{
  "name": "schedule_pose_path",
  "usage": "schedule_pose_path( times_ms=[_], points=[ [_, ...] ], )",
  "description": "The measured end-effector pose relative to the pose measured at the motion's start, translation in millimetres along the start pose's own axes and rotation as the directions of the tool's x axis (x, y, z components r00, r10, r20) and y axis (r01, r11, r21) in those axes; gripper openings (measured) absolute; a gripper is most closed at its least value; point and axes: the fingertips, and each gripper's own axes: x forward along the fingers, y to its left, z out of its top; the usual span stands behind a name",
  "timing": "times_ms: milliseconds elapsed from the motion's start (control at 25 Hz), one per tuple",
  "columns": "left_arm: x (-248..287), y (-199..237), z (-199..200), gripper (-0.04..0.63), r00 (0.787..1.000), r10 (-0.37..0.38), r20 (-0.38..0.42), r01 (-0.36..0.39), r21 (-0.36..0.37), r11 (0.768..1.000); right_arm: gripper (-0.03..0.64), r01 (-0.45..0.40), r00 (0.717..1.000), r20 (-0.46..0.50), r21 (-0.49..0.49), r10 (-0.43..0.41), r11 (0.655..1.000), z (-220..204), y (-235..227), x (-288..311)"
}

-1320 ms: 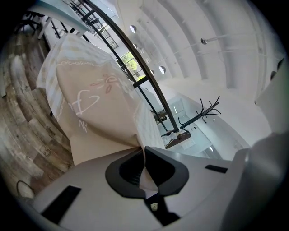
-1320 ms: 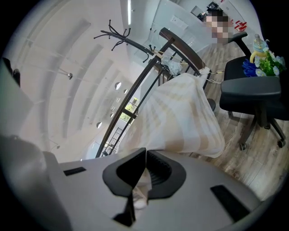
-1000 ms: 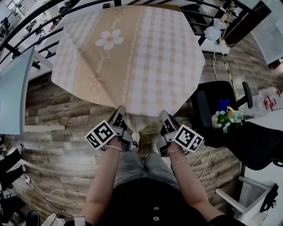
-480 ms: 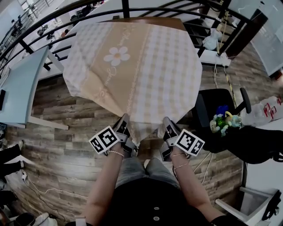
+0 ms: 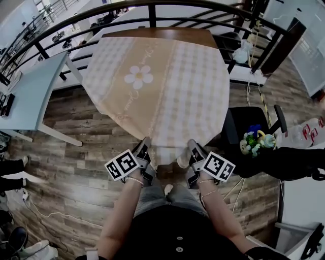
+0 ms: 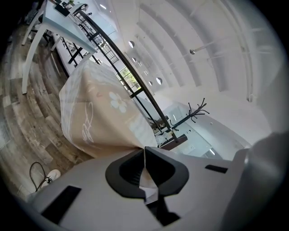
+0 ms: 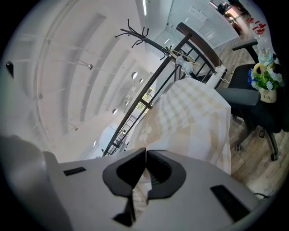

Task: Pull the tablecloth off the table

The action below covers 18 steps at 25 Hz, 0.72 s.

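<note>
A beige checked tablecloth [image 5: 167, 86] with a white daisy print covers most of a wooden table [image 5: 162, 34], whose far edge shows bare. The cloth's near edge slopes down off the table toward me. My left gripper [image 5: 144, 150] is shut on the near hem at the left; the fabric [image 6: 108, 113] runs from its jaws up to the table. My right gripper [image 5: 193, 151] is shut on the hem at the right, with cloth [image 7: 194, 117] stretching away from the closed jaws. Both grippers sit low, in front of my legs.
A black railing [image 5: 152, 10] curves behind the table. A light blue table [image 5: 30, 91] stands at the left. A black office chair [image 5: 249, 127] with a small flower vase [image 5: 254, 139] is close on the right. Wood plank floor lies below.
The cloth has slid toward me and more bare wood shows at the table's far edge. Both grippers have stayed shut on the hem and moved back slightly.
</note>
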Motion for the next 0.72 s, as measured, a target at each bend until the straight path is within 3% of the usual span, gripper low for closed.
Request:
schedule_pose_path(
  times_ms=[720],
  points=[
    [-94.8,0.0,-37.9,0.017,0.997,-0.048,-0.066,0.048,0.001,0.999,0.028,0.031,0.996,0.081,0.030,-0.033,0.999,-70.5,25.2,-69.9]
  ],
)
